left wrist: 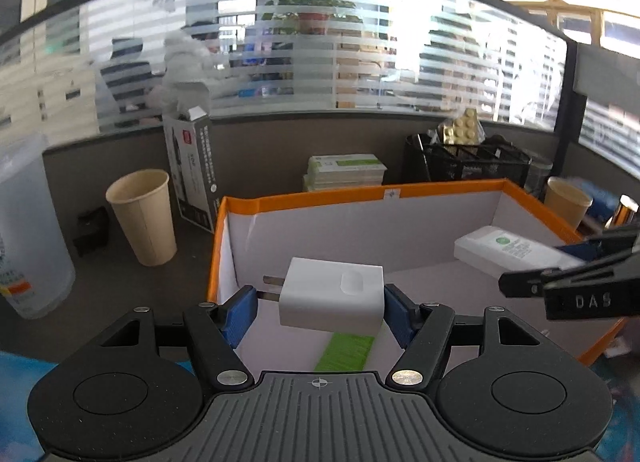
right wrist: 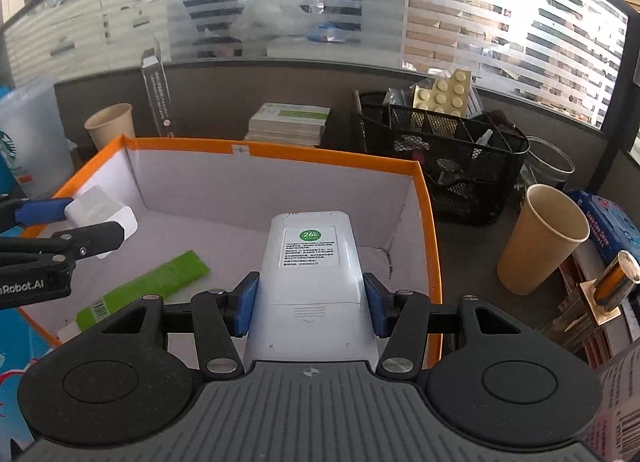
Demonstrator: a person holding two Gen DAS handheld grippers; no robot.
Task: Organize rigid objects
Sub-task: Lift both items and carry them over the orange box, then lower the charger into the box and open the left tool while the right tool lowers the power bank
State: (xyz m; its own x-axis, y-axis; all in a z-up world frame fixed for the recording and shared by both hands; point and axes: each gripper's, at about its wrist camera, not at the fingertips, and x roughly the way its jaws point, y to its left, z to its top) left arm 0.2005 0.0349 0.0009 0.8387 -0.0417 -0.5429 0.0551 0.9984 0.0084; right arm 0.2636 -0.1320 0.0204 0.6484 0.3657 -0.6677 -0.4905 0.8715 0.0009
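My left gripper (left wrist: 318,308) is shut on a white plug charger (left wrist: 332,296) and holds it over the left part of an orange-rimmed box (left wrist: 340,194). My right gripper (right wrist: 310,304) is shut on a white remote control (right wrist: 312,274), held over the right part of the same box (right wrist: 280,151). A green flat pack (right wrist: 144,288) lies on the box floor; it also shows under the charger in the left wrist view (left wrist: 346,350). The left gripper with the charger (right wrist: 100,213) shows at the left of the right wrist view. The remote (left wrist: 512,248) shows at the right of the left wrist view.
A paper cup (left wrist: 142,217) and a tall printed carton (left wrist: 196,169) stand left of the box. A black mesh organizer (right wrist: 440,153) with blister packs stands behind right. Another paper cup (right wrist: 540,240) stands right of the box. A stack of booklets (right wrist: 290,121) lies behind.
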